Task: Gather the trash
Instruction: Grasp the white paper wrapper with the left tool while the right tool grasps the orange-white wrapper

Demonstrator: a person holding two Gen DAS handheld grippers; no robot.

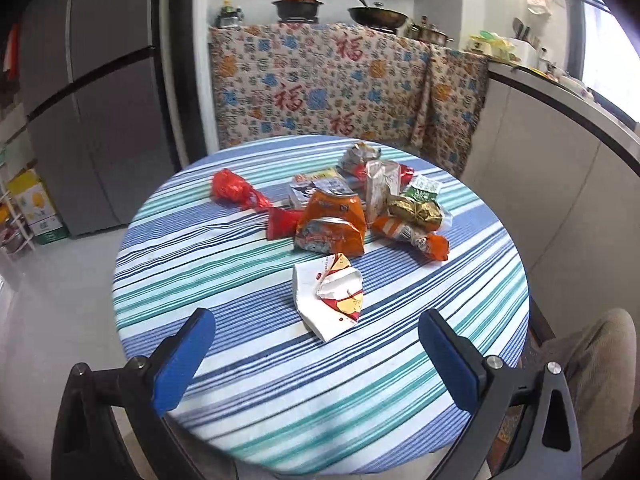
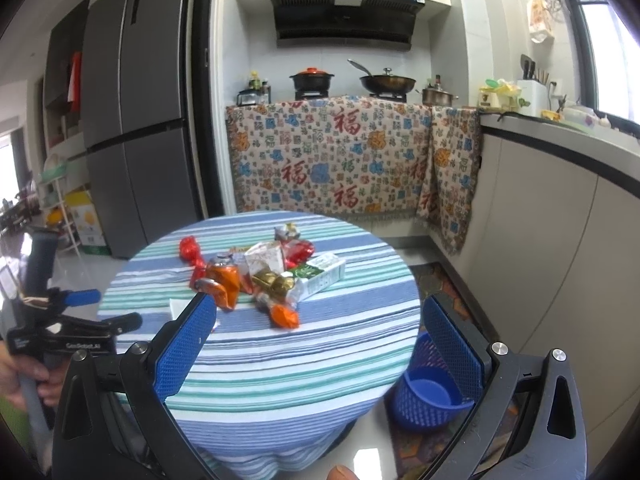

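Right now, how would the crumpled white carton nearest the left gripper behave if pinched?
The white carton looks creased and flattened, so it would probably give further under the fingers. It seems empty, hence likely light. Lying flat on the striped tablecloth, it should slide, not roll.

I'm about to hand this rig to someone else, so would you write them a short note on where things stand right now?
Left claw: open, holding nothing, hovering over the near edge of the round table.
Right claw: open, holding nothing, further back from the table.
Trash: crumpled white carton lies nearest the left claw; the crushed orange can, red wrapper and other packets sit piled mid-table.
Blue basket: on the floor right of the table; nothing visible inside.
Done: nothing collected yet.
Left: every piece.
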